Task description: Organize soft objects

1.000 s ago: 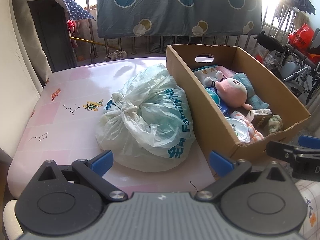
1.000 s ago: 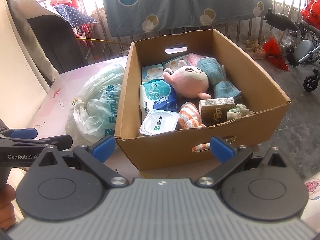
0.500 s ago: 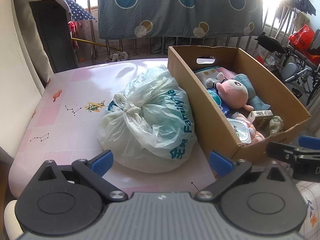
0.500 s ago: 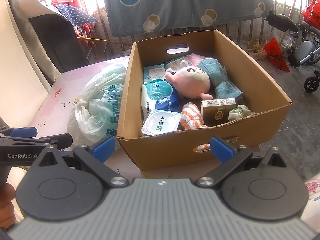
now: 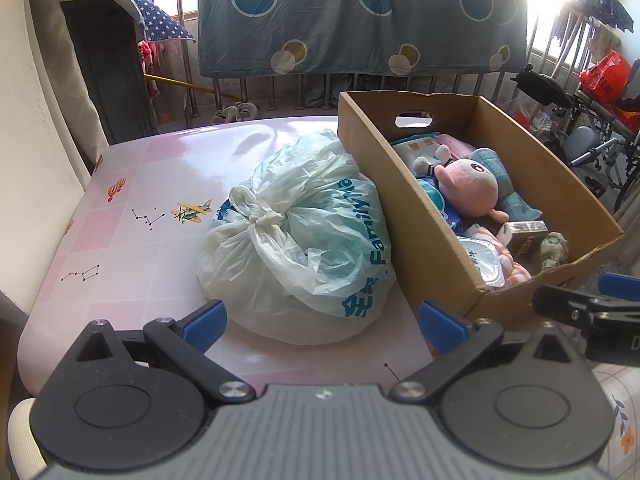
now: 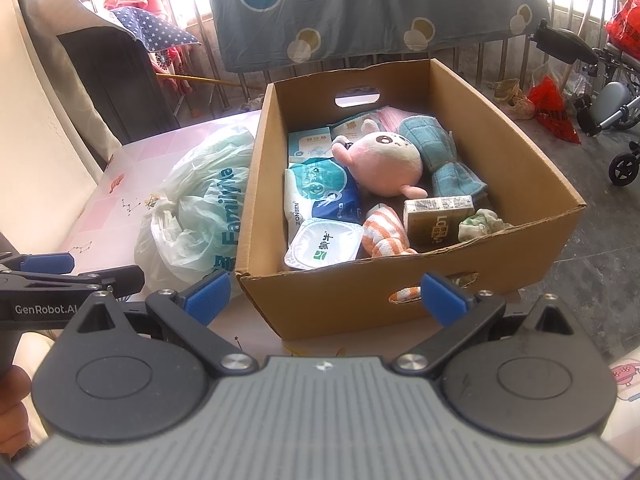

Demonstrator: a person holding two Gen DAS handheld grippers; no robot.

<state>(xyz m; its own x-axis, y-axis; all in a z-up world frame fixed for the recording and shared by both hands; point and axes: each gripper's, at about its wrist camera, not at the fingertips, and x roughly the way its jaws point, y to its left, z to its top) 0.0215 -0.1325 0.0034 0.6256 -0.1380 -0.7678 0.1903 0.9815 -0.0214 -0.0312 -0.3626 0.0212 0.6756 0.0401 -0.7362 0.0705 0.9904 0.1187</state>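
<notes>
A knotted pale green plastic bag (image 5: pixel 304 236) (image 6: pixel 196 216) lies on the pink table (image 5: pixel 132 248), touching the left wall of a cardboard box (image 5: pixel 404 208) (image 6: pixel 352 292). Inside the box lie a pink plush toy (image 6: pixel 384 160) (image 5: pixel 466 186), a teal cloth (image 6: pixel 440 152), wet-wipe packs (image 6: pixel 320 194), a striped orange sock (image 6: pixel 386 232), a small carton (image 6: pixel 438 216) and a pale crumpled cloth (image 6: pixel 480 224). My left gripper (image 5: pixel 322 322) stands open just short of the bag. My right gripper (image 6: pixel 324 296) stands open in front of the box's near wall. Neither holds anything.
A beige sofa arm (image 5: pixel 36 128) borders the table on the left. Behind it are railings with a hanging blue dotted sheet (image 5: pixel 360 16). A wheelchair (image 6: pixel 612 108) and red bags (image 6: pixel 552 108) stand on the floor to the right.
Both views have shifted slightly; the bag and box sit a little farther right and lower in the left wrist view. Both grippers stay open.
</notes>
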